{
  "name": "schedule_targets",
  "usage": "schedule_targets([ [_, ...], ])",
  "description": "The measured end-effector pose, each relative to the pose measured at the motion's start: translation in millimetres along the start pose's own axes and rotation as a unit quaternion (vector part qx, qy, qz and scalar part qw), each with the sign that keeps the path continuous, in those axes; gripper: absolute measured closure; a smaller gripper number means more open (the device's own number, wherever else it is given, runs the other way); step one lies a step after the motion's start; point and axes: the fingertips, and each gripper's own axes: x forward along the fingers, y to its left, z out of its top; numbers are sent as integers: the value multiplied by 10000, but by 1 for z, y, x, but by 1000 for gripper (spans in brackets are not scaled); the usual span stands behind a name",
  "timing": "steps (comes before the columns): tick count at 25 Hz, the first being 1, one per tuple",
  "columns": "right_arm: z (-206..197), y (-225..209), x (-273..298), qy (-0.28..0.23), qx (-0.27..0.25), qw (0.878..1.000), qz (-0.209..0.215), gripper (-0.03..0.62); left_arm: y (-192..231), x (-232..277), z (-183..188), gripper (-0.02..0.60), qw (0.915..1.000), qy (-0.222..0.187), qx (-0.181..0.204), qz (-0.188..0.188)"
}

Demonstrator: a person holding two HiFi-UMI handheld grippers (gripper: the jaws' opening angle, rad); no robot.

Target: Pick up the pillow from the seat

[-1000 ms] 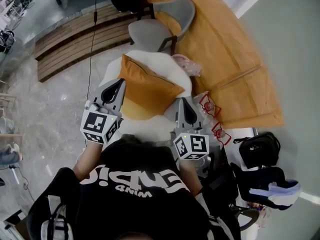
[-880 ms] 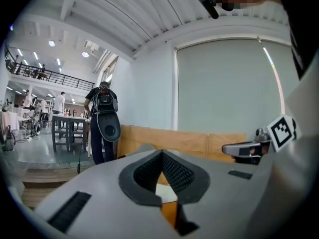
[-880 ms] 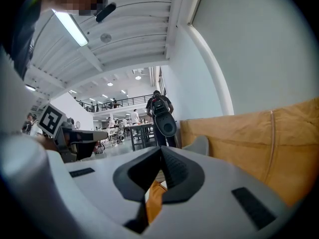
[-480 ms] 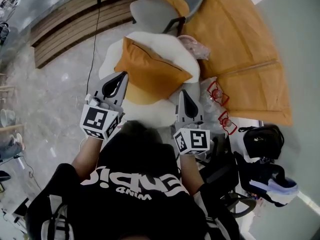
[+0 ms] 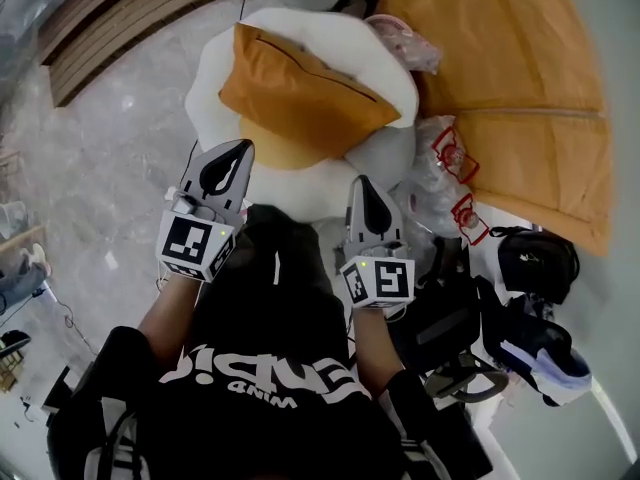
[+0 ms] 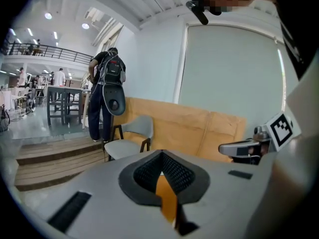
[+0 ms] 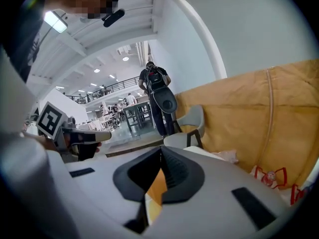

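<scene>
Head view: the orange pillow (image 5: 300, 98), square with a piped seam and slightly crumpled cloth, lies tilted on the white rounded seat (image 5: 215, 78), covering most of its top. My left gripper (image 5: 238, 146) and right gripper (image 5: 362, 180) hang at the seat's near edge, one toward each near corner of the pillow, touching neither. Only this view shows the crinkled clear plastic bags (image 5: 450, 158) with red print just right of the seat, and the black bag (image 5: 535, 258) beyond them. Left gripper view: my fingers (image 6: 147, 173), grey shells with dark ribbed pads, meet at the tips and hold nothing; a sliver of orange shows through the slot behind them. Only here do the wooden steps (image 6: 55, 158) left of the seat appear in side view, with a standing person (image 6: 107, 93) carrying a backpack past a grey chair (image 6: 132, 138) beyond the seat. Right gripper view: these fingers (image 7: 174, 171) are likewise pressed together and empty, orange again behind them, with a smooth tan panel (image 7: 259, 118) rising beyond the seat.
</scene>
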Motion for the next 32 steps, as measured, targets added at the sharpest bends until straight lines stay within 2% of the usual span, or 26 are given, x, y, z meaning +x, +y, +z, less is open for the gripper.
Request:
schedule_targets([
  [7, -12, -31, 27, -42, 4, 9997, -253, 572, 25, 26, -8, 572, 9998, -9, -107, 173],
  [13, -50, -56, 63, 231, -23, 9991, -358, 572, 57, 68, -32, 572, 9993, 167, -63, 318],
  [19, -120, -88, 117, 846, 118, 9955, -412, 572, 90, 127, -91, 572, 9972, 599, -238, 385],
  [22, -154, -113, 148, 1106, 210, 9920, -571, 572, 111, 163, -130, 572, 9943, 955, -185, 433],
  [29, -189, -145, 190, 1459, 379, 9849, -854, 572, 139, 208, -189, 571, 9855, 1603, -298, 472],
  [30, -194, -151, 191, 1550, 398, 9823, -978, 571, 143, 211, -196, 547, 9840, 1676, -397, 465],
  [31, -202, -157, 192, 1667, 460, 9787, -1103, 553, 148, 214, -203, 407, 9818, 1746, -553, 507],
  [32, -211, -164, 192, 1793, 601, 9744, -1215, 440, 155, 216, -210, 315, 9788, 1805, -737, 627],
])
